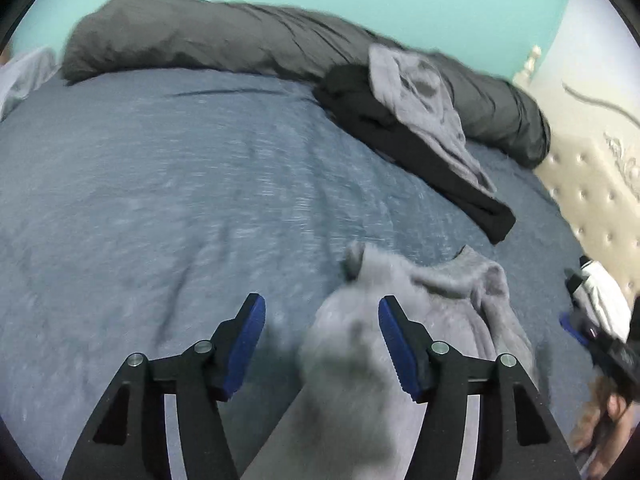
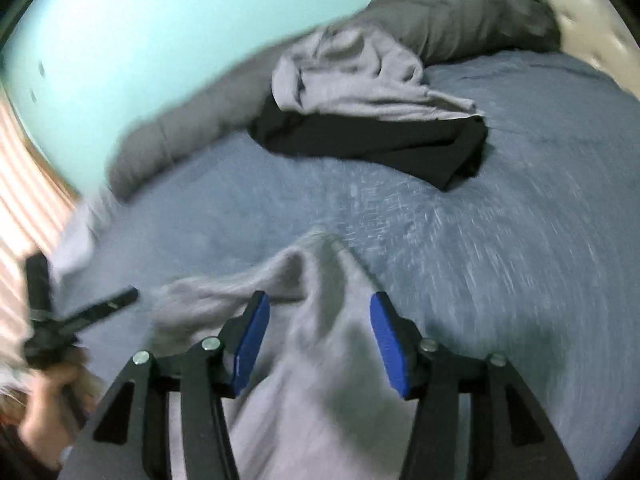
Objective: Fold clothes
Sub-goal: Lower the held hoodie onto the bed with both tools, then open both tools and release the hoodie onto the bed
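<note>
A crumpled grey garment [image 1: 440, 304] lies on the blue-grey bedspread [image 1: 160, 200], and one blurred fold of it rises between the blue pads of my left gripper [image 1: 322, 320], which is wide open. In the right wrist view the same grey garment [image 2: 316, 360] runs up between the pads of my right gripper [image 2: 320, 320], also wide open. Neither pad pair presses on the cloth. Both views are smeared by motion.
A black garment [image 1: 420, 152] with a light grey one [image 1: 424, 112] on top lies farther up the bed, against a rolled dark grey duvet [image 1: 240, 44]. A cream tufted headboard [image 1: 592, 184] bounds the right side. A hand [image 2: 48, 400] shows at the lower left.
</note>
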The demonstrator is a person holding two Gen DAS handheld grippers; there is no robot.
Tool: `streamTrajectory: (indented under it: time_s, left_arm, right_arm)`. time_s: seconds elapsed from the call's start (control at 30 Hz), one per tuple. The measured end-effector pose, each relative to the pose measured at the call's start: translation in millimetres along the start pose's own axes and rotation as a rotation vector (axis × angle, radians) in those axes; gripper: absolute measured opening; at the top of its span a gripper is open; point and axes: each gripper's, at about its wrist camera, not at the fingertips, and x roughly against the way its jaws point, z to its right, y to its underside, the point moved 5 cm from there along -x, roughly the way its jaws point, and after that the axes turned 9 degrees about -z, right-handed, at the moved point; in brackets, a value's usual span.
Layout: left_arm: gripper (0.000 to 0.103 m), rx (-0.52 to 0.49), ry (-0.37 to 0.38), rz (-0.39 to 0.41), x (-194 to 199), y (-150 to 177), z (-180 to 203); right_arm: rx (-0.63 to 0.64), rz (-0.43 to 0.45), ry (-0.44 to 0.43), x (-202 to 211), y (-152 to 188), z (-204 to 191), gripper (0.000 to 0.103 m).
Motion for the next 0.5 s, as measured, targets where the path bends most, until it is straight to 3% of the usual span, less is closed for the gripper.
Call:
streamTrajectory:
  time_s: [0.07,0.17,0.37,0.5]
  left_arm:
    - [0.063,0.015,0.006,0.029,24.0,14.2,-11.7]
    - [0.063,0.056,0.016,0.039,46.4,57.1,-31.2]
    - [0.063,0.188,0.021,0.023,55.4,137.5,-65.6]
    - [0.063,0.212,0.000,-0.009,48.5,163.8,-79.2]
  right_arm:
    - [-0.020,0.042,-0.045,31.3,25.5,-3.5,0.054]
    - [-0.017,0.055,-0.092,60.2,69.7,-13.8,0.064]
    - [-0.085,-0.007,-0.194,59.2,122.3,-17.9,0.065]
    - [-0.070,-0.044,-0.205,48.4,140.7,-19.4,0.065]
